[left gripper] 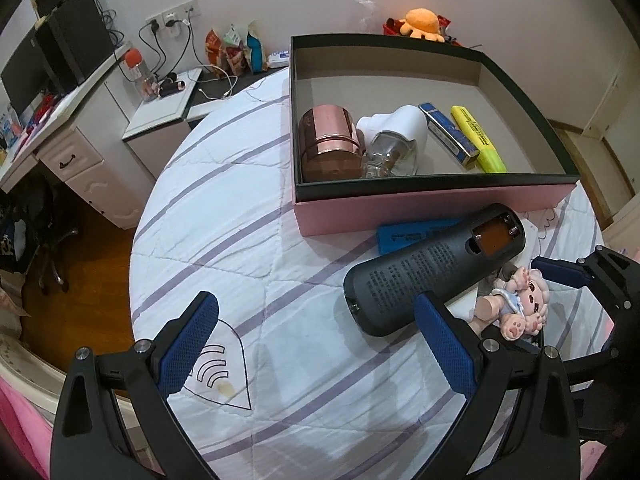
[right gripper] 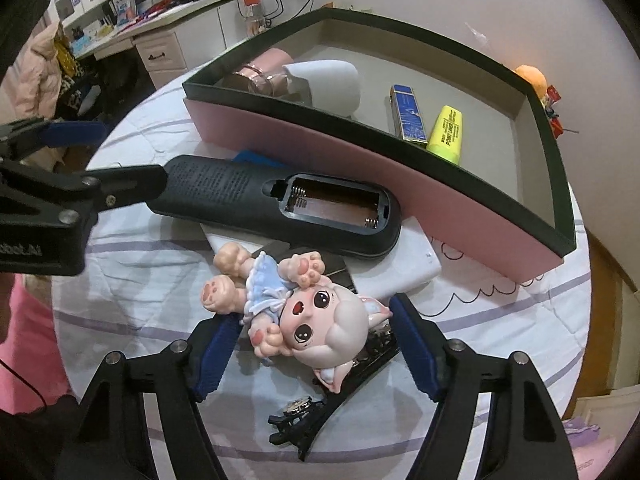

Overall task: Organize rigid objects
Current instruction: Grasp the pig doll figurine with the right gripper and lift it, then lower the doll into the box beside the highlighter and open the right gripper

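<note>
A pink big-headed doll in a blue dress lies on the striped quilt between the blue pads of my right gripper. The jaws stand either side of its head with small gaps showing, so the gripper is open. Just beyond lies a black remote, face down with its battery bay uncovered. My left gripper hovers open over bare quilt, its right finger beside the remote. The pink box with a dark rim holds a rose-gold cylinder, a white-capped glass bottle, a blue case and a yellow highlighter.
A white flat block and a blue item lie under the remote. Black hair clips lie below the doll. The bed edge drops to wood floor on the left, with a desk beyond.
</note>
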